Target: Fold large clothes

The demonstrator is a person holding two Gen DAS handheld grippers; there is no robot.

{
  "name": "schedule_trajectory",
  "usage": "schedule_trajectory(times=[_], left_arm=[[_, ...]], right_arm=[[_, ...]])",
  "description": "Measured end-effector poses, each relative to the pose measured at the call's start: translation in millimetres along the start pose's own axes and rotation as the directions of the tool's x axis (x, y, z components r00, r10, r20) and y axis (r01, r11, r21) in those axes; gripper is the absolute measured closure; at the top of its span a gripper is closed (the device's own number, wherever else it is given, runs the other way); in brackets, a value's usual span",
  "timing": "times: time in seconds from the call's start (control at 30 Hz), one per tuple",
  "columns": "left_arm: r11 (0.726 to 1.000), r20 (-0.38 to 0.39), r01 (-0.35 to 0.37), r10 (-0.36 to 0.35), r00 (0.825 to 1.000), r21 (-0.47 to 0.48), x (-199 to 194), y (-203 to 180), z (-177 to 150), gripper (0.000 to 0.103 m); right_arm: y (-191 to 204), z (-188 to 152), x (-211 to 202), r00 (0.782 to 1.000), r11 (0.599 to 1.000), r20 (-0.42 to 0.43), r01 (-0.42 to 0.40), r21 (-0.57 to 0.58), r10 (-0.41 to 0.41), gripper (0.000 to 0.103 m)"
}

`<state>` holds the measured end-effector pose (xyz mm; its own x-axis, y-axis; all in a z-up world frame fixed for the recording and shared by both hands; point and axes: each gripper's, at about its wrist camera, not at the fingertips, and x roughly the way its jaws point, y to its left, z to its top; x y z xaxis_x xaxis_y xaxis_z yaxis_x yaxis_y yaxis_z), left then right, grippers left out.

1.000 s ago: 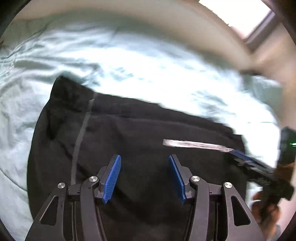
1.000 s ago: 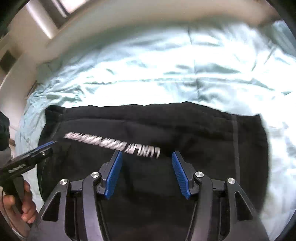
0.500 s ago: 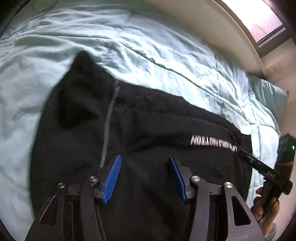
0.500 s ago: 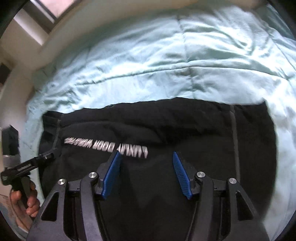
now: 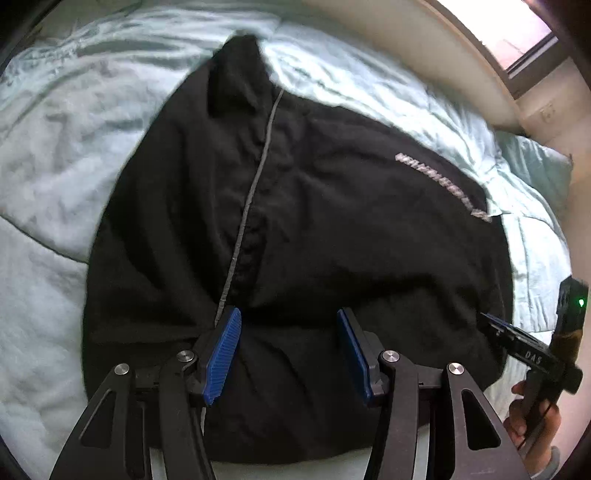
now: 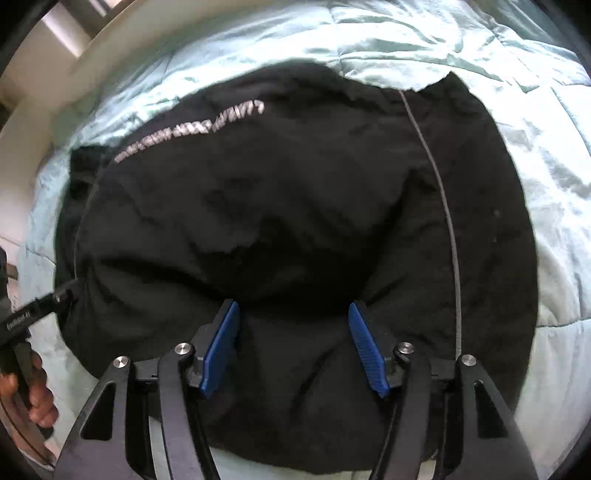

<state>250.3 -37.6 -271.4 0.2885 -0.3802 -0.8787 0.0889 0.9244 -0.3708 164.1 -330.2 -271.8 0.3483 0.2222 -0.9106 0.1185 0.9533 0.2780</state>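
A black garment [image 5: 332, 221] with a grey seam stripe and a line of white lettering [image 6: 192, 129] lies folded on a pale green quilt [image 5: 55, 147]. My left gripper [image 5: 288, 332] stands open low over its near part, black cloth bulging between the blue pads [image 5: 223, 350], which do not pinch it. My right gripper [image 6: 293, 321] is open, its jaws opening wider, over a hump of the same cloth. Each gripper shows at the other view's edge, at the garment's side: the right gripper [image 5: 487, 317] and the left gripper [image 6: 72, 288], each held by a hand.
The quilt [image 6: 535, 110] spreads around the garment on all sides. A cream headboard or wall [image 5: 424, 48] and a window [image 5: 524, 29] lie beyond the bed. A pillow [image 5: 532, 162] sits at the far right corner.
Both grippers have come in closer to the garment, which now fills each view. The right jaws stand slightly wider than before; the left jaws look unchanged.
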Motion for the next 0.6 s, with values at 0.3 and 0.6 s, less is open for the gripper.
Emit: schedule_trajectory(times=[0.3, 0.6], left_arm=[[0.993, 0.124, 0.12, -0.117, 0.985, -0.014, -77, 29, -17, 0.047], [0.99, 0.157, 0.095, -0.078, 0.985, -0.105, -108, 78, 0, 0.03]], right_arm=[[-33, -21, -71, 0.995, 1.0, 0.093, -0.03, 0.004, 0.029, 0.037], [-84, -25, -99, 0.99, 0.996, 0.13, 0.051, 0.077, -0.061, 0.036]])
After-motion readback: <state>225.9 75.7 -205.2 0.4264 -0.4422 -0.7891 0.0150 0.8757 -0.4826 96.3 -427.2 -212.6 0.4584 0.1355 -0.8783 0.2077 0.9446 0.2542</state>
